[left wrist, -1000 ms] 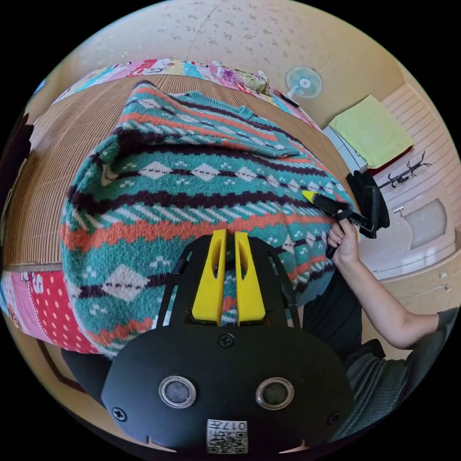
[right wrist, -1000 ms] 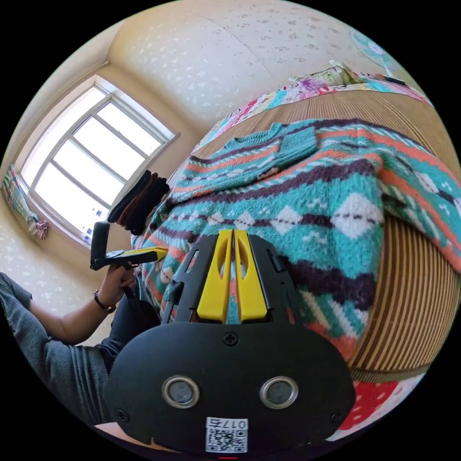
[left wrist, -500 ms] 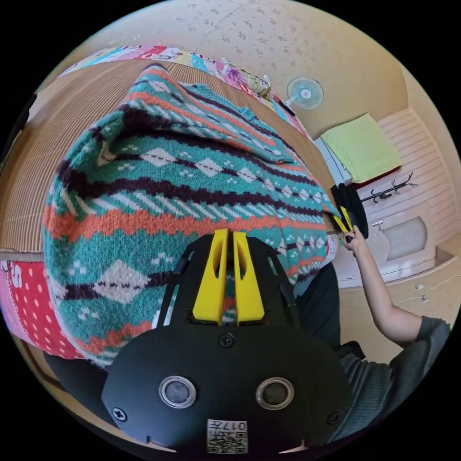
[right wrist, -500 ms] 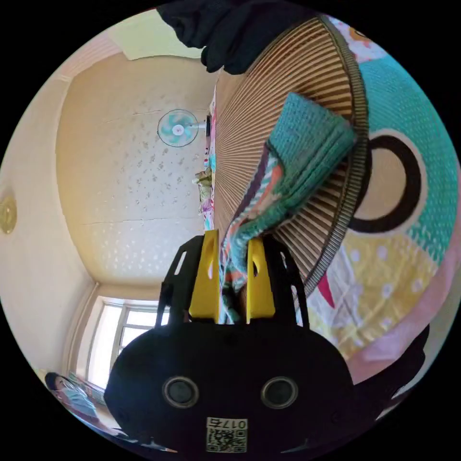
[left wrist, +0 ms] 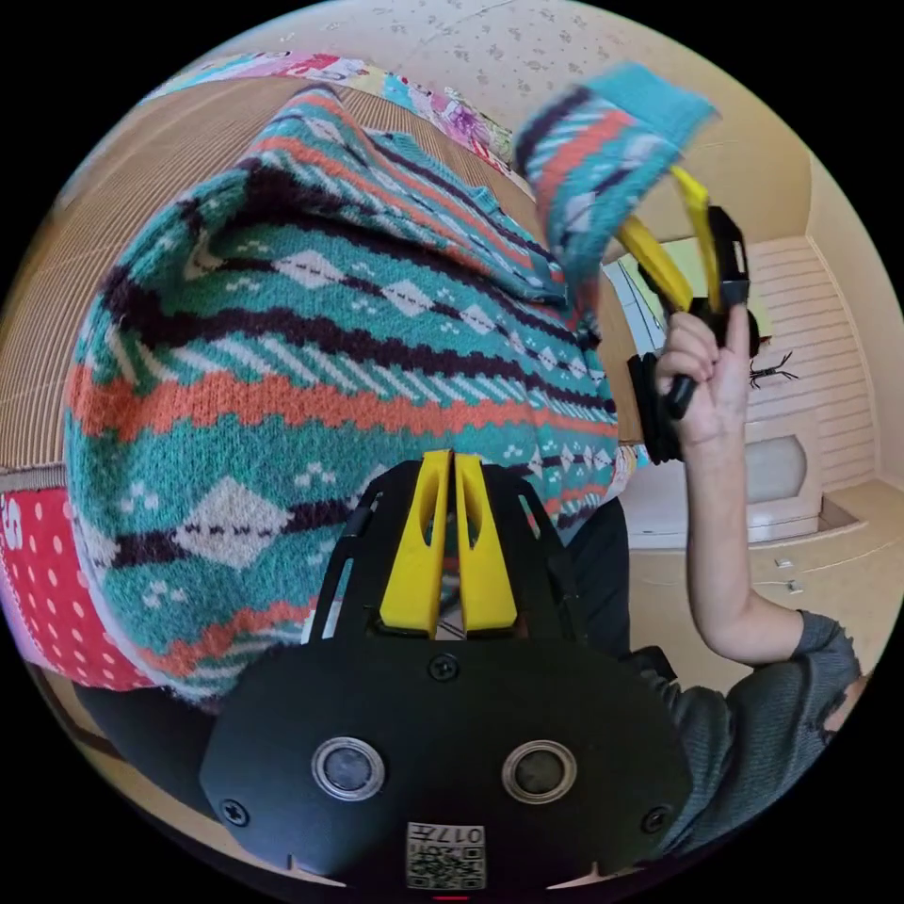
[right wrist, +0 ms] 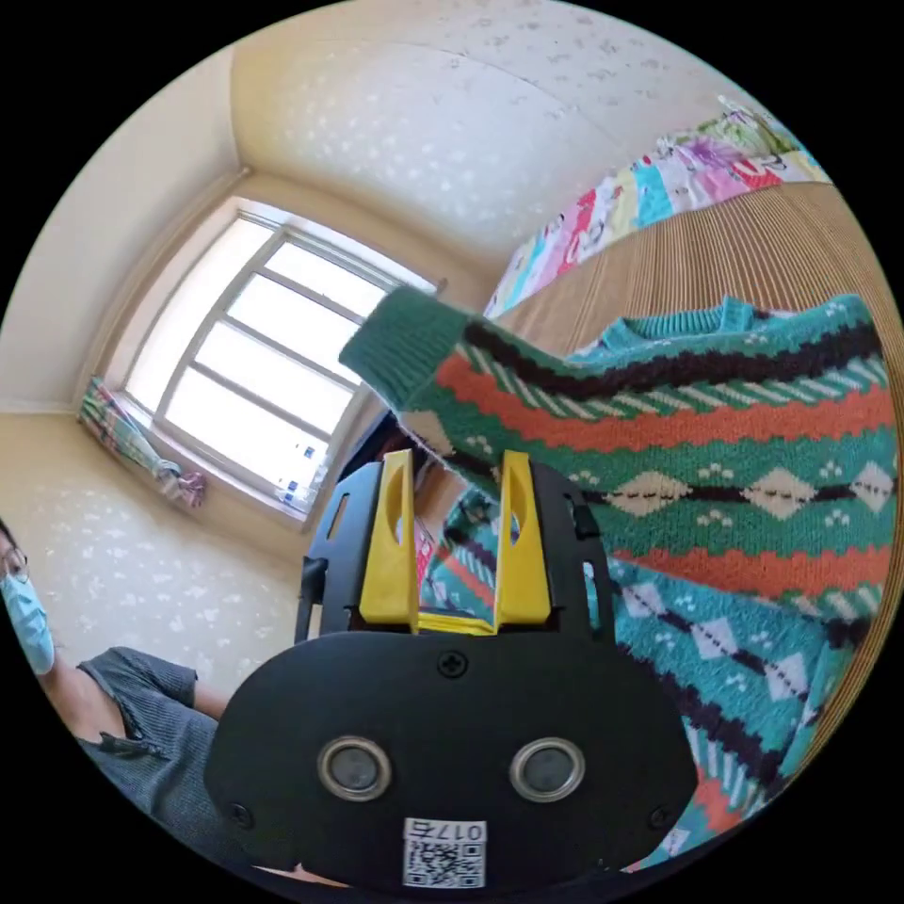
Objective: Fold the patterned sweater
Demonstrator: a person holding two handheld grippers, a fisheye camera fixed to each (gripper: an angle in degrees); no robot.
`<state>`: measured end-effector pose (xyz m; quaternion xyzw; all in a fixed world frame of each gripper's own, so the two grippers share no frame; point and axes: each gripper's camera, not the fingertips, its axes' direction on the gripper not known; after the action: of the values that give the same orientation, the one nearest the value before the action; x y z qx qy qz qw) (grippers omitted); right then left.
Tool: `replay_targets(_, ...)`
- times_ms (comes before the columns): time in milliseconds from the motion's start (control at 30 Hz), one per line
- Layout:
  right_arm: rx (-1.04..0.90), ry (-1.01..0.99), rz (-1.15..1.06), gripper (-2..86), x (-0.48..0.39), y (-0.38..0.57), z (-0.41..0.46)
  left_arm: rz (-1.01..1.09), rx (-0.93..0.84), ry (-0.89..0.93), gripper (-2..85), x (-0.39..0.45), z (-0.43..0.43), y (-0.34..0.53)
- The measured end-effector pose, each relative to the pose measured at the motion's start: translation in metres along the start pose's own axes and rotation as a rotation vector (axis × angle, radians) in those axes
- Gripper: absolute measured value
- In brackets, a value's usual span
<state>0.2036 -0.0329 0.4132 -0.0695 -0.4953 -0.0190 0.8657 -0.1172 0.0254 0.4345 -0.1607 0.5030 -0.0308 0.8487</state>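
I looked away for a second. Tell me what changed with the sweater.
The right gripper took the sleeve at the bed's edge, swung it up over the sweater, and now stands open with the sleeve flying free. The left gripper stayed shut over the hem.

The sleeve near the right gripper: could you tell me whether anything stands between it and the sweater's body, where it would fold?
Nothing visible does. The sleeve hangs in the air just past the open right gripper, with the sweater's body spread directly behind it on the mat.
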Motion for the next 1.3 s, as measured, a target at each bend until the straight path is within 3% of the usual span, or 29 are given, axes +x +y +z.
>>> replay_targets(133,-0.001,0.103,-0.006,3.3,-0.003,0.062,0.005,0.081,-0.044,0.018,0.3,0.003,-0.021,0.021)
replay_targets(233,0.032,0.336,0.009,1.8,-0.013,0.118,-0.019,0.183,0.047,-0.036,4.2,0.016,-0.05,0.046)
replay_targets(433,-0.081,0.853,0.052,0.6,-0.015,0.177,-0.024,0.029,0.214,-0.408,0.3,0.019,-0.072,0.038)
replay_targets(500,-0.154,0.848,-0.003,0.5,-0.013,0.169,-0.009,-0.016,0.092,-0.468,-0.6,0.012,-0.045,0.0)
replay_targets(600,-0.294,0.859,0.106,0.3,-0.004,0.139,0.009,0.012,0.125,-0.486,-0.9,0.019,-0.041,-0.035)
replay_targets(867,-0.109,0.92,0.069,0.6,0.018,0.071,0.014,0.011,0.101,-0.473,-1.0,0.016,-0.058,-0.107)
replay_targets(967,-0.209,0.806,0.192,0.9,0.016,0.055,-0.003,0.07,0.169,-0.425,-0.8,0.031,-0.093,-0.073)
replay_targets(1100,-0.022,0.734,0.142,2.5,-0.017,0.107,-0.052,0.15,0.411,-0.275,0.8,0.037,-0.155,0.033)
replay_targets(1133,0.0,0.753,0.163,2.9,-0.019,0.118,-0.059,0.119,0.438,-0.27,1.5,0.032,-0.161,0.047)
replay_targets(1200,0.099,0.791,0.218,12.1,-0.024,0.162,-0.084,-0.047,0.501,-0.262,8.5,0.003,-0.175,0.092)
replay_targets(1300,0.139,0.731,0.276,17.4,-0.015,0.206,-0.101,-0.168,0.422,-0.243,14.9,-0.034,-0.162,0.118)
